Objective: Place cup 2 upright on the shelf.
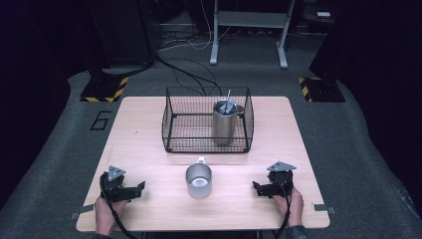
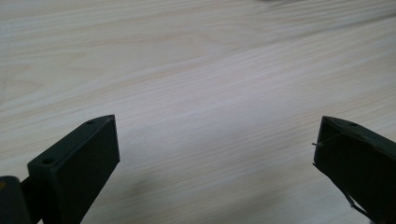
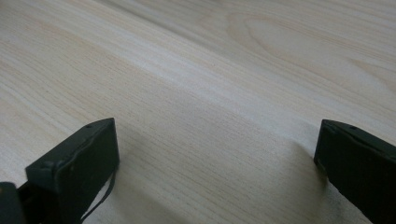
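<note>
I see my left hand-held gripper (image 1: pixel 141 185) resting near the front left corner of the wooden surface (image 1: pixel 149 124), jaws spread wide with nothing between them. Just right of it, at front centre, stands the metal mug (image 1: pixel 199 180), upright and untouched. Behind it sits the wire basket (image 1: pixel 171 107) holding a steel canister (image 1: pixel 224 122). My right hand-held gripper (image 1: pixel 255 187) rests front right, likewise spread and empty.
</note>
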Available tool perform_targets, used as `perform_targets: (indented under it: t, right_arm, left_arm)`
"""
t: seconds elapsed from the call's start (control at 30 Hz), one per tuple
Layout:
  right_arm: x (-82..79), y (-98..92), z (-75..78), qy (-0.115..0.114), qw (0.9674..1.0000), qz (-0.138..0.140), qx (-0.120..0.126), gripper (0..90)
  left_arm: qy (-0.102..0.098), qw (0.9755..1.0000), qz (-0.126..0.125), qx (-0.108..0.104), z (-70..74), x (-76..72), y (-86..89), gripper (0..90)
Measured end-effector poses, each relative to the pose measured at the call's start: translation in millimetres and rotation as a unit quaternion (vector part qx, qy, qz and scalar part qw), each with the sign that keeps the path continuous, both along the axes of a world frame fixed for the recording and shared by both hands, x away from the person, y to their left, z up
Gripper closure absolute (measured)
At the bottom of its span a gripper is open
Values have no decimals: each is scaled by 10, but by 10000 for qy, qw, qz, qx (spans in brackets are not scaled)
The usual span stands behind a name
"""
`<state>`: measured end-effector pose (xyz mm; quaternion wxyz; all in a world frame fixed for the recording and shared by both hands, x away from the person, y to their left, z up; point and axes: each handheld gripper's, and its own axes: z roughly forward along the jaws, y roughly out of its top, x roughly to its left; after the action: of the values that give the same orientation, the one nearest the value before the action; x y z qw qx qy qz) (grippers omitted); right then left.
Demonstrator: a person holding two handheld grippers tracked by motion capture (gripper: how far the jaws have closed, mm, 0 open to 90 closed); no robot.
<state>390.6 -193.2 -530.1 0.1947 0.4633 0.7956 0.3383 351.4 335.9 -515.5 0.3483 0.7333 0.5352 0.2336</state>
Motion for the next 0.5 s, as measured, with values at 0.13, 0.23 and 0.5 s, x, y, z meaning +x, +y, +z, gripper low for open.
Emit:
perform_targets:
  t: [0.13, 0.23, 0.5]
  right_arm:
    - [0, -2, 0, -4, 10000, 13, -3, 0]
    - [-24, -8, 4, 17, 10000, -22, -54, 0]
    - [-71, 2, -1, -8, 9998, -214, -24, 0]
  left_arm:
    - [-118, 9997, -213, -42, 81, -35, -137, 1]
    - [-192, 9990, -395, -97, 142, -60, -229, 1]
    - [-340, 9933, -1084, -229, 350, -142, -498, 1]
